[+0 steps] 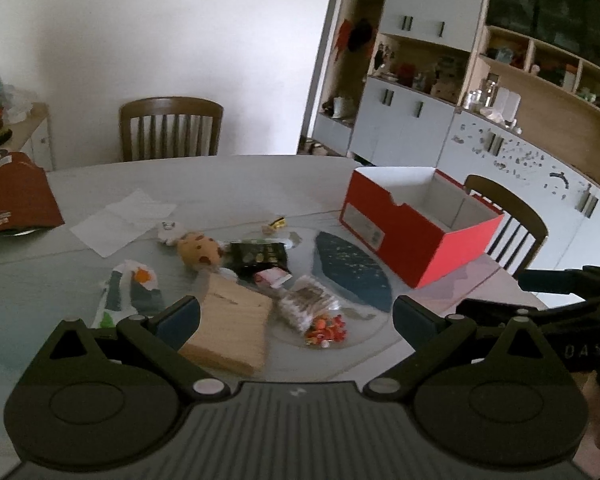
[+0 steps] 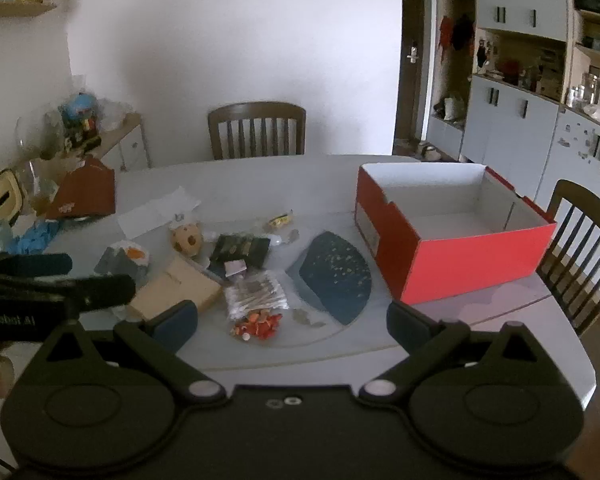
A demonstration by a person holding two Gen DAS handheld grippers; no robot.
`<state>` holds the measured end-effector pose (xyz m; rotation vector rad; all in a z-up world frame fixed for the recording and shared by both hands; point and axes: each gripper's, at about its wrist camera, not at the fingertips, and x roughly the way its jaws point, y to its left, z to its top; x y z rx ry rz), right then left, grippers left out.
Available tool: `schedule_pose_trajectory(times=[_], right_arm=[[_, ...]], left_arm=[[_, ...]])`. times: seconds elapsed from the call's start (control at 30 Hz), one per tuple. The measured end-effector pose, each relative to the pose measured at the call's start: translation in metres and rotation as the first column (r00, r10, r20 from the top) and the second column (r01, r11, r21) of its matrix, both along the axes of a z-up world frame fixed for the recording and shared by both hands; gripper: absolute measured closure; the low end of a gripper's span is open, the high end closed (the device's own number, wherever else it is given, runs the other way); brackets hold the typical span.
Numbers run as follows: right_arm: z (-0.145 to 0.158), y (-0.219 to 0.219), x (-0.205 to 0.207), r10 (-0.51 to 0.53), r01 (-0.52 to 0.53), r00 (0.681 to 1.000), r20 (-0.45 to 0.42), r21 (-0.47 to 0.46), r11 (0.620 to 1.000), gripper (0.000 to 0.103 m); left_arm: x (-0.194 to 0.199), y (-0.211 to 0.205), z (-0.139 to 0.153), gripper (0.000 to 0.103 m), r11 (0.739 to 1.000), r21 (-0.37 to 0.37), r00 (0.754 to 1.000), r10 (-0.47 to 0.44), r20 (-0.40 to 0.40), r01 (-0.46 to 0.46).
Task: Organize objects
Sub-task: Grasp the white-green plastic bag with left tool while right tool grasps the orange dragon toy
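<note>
An empty red box [image 1: 416, 240] [image 2: 460, 256] with a white inside stands open on the right of the table. Left of it lies a heap of small things: a tan carton [image 1: 232, 328] [image 2: 176, 292], a pack of cotton swabs [image 1: 306, 304] [image 2: 256, 298], a bag of orange bits [image 1: 326, 330] [image 2: 258, 326], a dark blue fan-shaped piece [image 1: 352, 272] [image 2: 334, 276], a black packet [image 1: 258, 256] [image 2: 242, 250] and a cookie plush [image 1: 200, 252] [image 2: 186, 238]. My left gripper [image 1: 296, 312] [image 2: 100, 276] hovers open over the heap's near side. My right gripper [image 2: 292, 320] [image 1: 492, 294] is open too, holding nothing.
White paper [image 1: 124, 220] and a brown carton [image 1: 16, 196] lie at the table's [image 2: 260, 184] far left, with blue gloves [image 2: 34, 236] nearby. Wooden chairs stand behind [image 2: 256, 130] and to the right [image 2: 584, 252]. Cupboards [image 1: 440, 120] line the right wall.
</note>
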<state>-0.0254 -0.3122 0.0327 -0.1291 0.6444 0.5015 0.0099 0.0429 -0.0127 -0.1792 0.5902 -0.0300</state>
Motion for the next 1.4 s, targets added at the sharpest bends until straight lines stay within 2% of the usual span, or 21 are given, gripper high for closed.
schedule_pose_trajectory(times=[0.37, 0.6, 0.7, 0.83, 1.0, 1.2, 1.27, 1.33, 1.4], right_arm=[[-0.02, 0.017, 0.013, 0.033, -0.033, 0.999, -0.022, -0.036, 0.999, 0.002], [-0.041, 0.031, 0.034, 0.07, -0.073, 0.997, -0.039, -0.079, 0.994, 0.004], [-0.057, 0.039, 0.044, 0.105, -0.113, 0.992, -0.075, -0.11, 0.988, 0.009], [-0.078, 0.053, 0.056, 0.164, -0.181, 0.978, -0.128, -0.135, 0.974, 0.009], [-0.1, 0.069, 0.073, 0.189, -0.215, 0.969, -0.158, -0.167, 0.962, 0.012], [-0.116, 0.079, 0.09, 0.204, -0.236, 0.958, -0.202, -0.15, 0.96, 0.018], [-0.121, 0.081, 0.094, 0.212, -0.247, 0.954, -0.212, -0.158, 0.956, 0.021], [-0.124, 0.082, 0.098, 0.216, -0.254, 0.95, -0.225, -0.159, 0.954, 0.023], [-0.125, 0.083, 0.101, 0.219, -0.259, 0.948, -0.233, -0.158, 0.953, 0.024]], left_arm=[[0.018, 0.034, -0.025, 0.0, 0.994, 0.043, 0.992, 0.1, -0.078, -0.096], [0.042, 0.066, -0.038, 0.001, 0.977, 0.122, 0.976, 0.186, -0.117, -0.172], [0.056, 0.08, -0.046, 0.001, 0.969, 0.164, 0.968, 0.21, -0.137, -0.187], [0.08, 0.093, -0.06, 0.001, 0.955, 0.204, 0.953, 0.25, -0.169, -0.214], [0.107, 0.11, -0.08, 0.001, 0.949, 0.2, 0.928, 0.289, -0.234, -0.245], [0.121, 0.119, -0.097, 0.002, 0.945, 0.186, 0.902, 0.313, -0.296, -0.267], [0.123, 0.123, -0.102, 0.005, 0.945, 0.167, 0.89, 0.321, -0.323, -0.28], [0.124, 0.128, -0.108, 0.017, 0.944, 0.133, 0.872, 0.329, -0.362, -0.302], [0.124, 0.13, -0.112, 0.025, 0.947, 0.096, 0.866, 0.32, -0.386, -0.307]])
